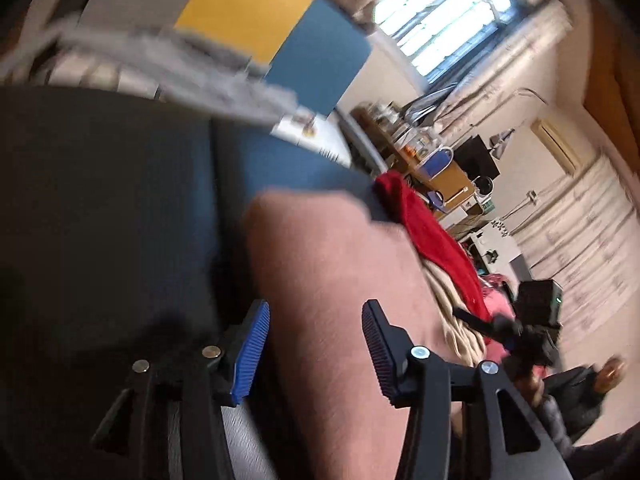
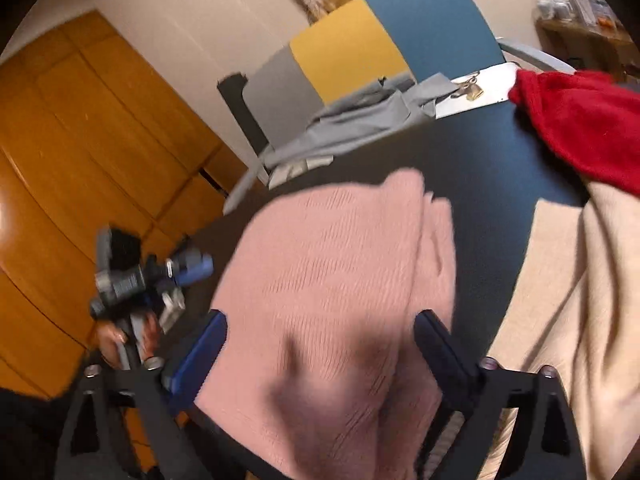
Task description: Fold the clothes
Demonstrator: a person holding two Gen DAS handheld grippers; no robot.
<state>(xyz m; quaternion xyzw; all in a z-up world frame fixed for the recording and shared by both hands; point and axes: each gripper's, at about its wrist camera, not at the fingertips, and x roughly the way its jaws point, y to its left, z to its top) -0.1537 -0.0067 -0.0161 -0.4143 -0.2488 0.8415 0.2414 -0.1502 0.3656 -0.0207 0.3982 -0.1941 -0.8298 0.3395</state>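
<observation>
A dark table [image 2: 488,160] fills the foreground, backed by a yellow-and-blue panel [image 2: 384,40] and a wooden wardrobe [image 2: 80,152] at the left. A pink knit garment [image 2: 332,264] lies on the table's near side — both grippers hover over it. The left gripper [image 1: 316,354] and right gripper [image 2: 320,364] have jaws spread wide, grasping nothing. A red garment [image 2: 588,116] and beige cloth [image 2: 568,288] lie to the right, grey clothing [image 2: 352,120] at the far edge.

The pink garment [image 2: 332,280] is cut off by the lower frame edge and smeared by motion. The cluttered shelf [image 1: 424,148], right of centre, is too blurred to be read.
</observation>
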